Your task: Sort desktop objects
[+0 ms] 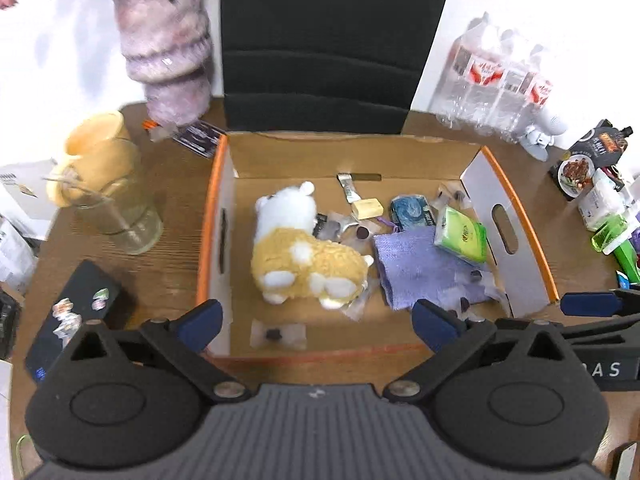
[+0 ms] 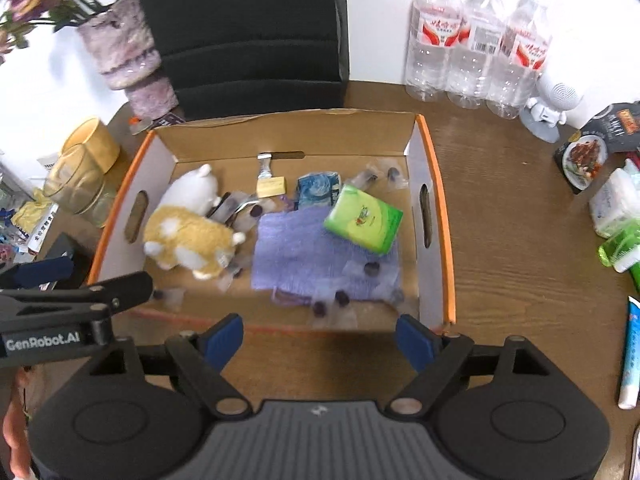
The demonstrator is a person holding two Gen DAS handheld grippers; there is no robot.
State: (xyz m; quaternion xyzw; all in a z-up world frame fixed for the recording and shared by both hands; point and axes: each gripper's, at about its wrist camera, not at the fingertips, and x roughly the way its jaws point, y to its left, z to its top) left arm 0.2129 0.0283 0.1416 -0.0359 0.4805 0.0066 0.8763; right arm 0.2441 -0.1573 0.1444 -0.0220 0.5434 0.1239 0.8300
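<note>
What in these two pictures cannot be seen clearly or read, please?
- Label text on the water bottles: motion blur in the left wrist view.
- What lies under the purple cloth: the cloth covers it in both views.
- Small dark pieces in clear wrappers: too small to identify.
- Toothpaste tube: cut off by the right edge of the right wrist view.

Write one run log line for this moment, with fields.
left gripper: open, empty | right gripper: open, empty | cardboard box: holds plush dog, purple cloth, green tissue pack
</note>
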